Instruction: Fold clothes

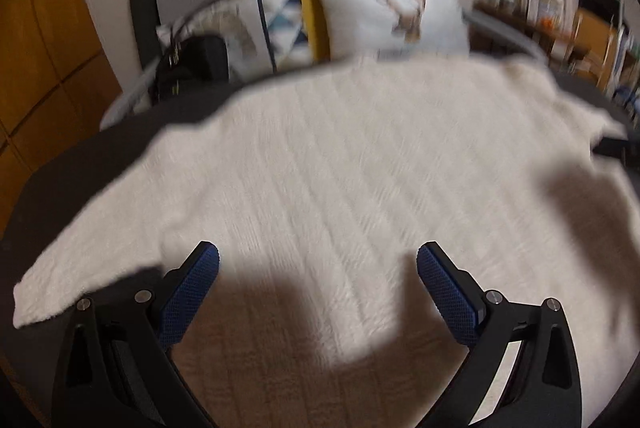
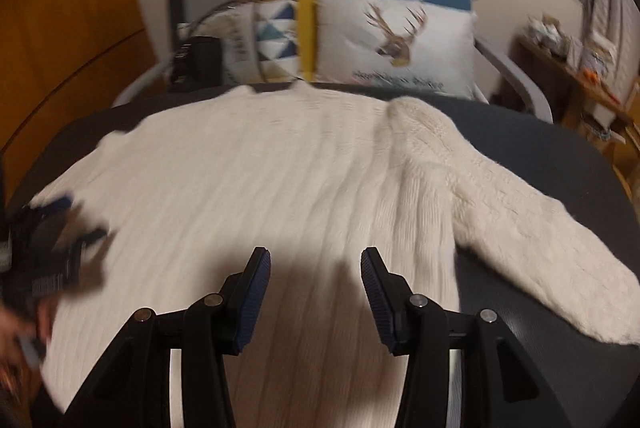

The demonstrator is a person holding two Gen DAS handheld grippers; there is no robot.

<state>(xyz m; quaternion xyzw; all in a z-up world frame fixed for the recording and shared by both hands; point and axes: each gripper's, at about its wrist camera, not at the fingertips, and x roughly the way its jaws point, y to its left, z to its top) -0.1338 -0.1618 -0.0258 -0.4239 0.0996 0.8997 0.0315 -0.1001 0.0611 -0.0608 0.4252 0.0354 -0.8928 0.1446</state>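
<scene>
White knit sweater (image 2: 280, 167) is lying flat on dark counter (image 2: 540, 155), spreading far of both tongs. Left tongs (image 1: 318, 260) are hanging wide apart over its near-left part, w/ nothing between them; right tongs (image 2: 316, 264) are gaping too, over near-middle, empty. Right sleeve is angling out toward near right. Far side: chair w/ deer pillow (image 2: 400, 39), window far right. Ribbed, fuzzy knit; views are blurring.

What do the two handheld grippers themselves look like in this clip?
Both match: the left gripper and right gripper have black angular linkage arms with round silver pivot pins, and each finger carries a blue pad with a fine knurled texture. No cables, markings or sleeves are visible.
</scene>
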